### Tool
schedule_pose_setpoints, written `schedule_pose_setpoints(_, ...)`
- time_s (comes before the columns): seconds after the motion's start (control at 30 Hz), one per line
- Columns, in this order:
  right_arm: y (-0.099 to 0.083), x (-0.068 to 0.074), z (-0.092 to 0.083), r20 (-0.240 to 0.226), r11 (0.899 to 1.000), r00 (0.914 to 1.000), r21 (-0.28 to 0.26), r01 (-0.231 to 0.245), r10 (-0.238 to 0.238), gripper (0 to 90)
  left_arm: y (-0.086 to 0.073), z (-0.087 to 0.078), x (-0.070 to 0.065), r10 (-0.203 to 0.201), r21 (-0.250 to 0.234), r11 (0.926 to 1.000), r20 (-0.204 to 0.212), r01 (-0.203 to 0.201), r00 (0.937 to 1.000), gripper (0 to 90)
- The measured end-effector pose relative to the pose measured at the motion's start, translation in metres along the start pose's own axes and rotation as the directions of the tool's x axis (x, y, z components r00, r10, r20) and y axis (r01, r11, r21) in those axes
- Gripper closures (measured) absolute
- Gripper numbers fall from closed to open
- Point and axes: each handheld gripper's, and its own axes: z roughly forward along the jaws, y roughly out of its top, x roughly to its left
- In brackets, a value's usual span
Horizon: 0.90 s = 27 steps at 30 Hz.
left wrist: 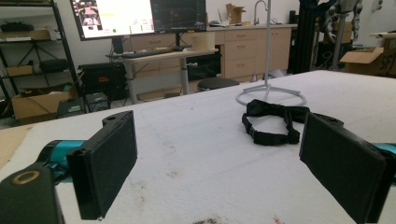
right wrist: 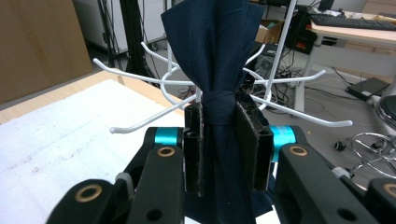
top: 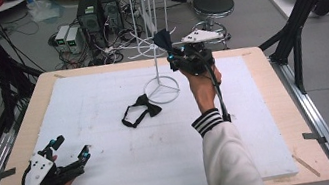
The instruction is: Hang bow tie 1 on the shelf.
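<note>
Fingers of the right gripper (right wrist: 219,149) clamp the knot of a dark blue bow tie (right wrist: 210,51), held up beside the white wire rack (top: 155,48) at upper centre of the high view; whether cloth touches a prong is hard to tell. Left gripper (top: 68,151) rests wide open, empty, lower left on the surface (top: 115,171). Black bow tie (top: 140,110) lies mid-frame.

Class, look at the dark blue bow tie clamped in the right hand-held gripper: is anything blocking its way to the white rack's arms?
Nothing visible does. The dark blue bow tie sits directly before the white rack, with open air between them.
</note>
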Motion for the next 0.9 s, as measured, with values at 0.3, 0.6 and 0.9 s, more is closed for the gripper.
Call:
schedule_pose_setpoints(0.3,0.001,0.002,0.000,0.008,1.000,0.9998,-0.012,0.021,-0.021,55.6,0.000,0.000,0.000,0.001,0.001,1.0000,-0.001,-0.001,1.0000,11.5)
schedule_pose_setpoints(0.6,0.003,0.006,-0.007,0.064,0.997,0.9965,-0.047,0.057,-0.054,30.3,0.000,0.000,0.000,-0.004,0.000,1.0000,0.000,0.004,1.0000,11.5)
schedule_pose_setpoints(0.9,0.006,0.009,-0.032,0.061,0.992,0.9949,-0.097,0.086,-0.080,11.8,0.000,0.000,0.000,0.001,-0.004,1.0000,0.001,-0.001,1.0000,11.5)
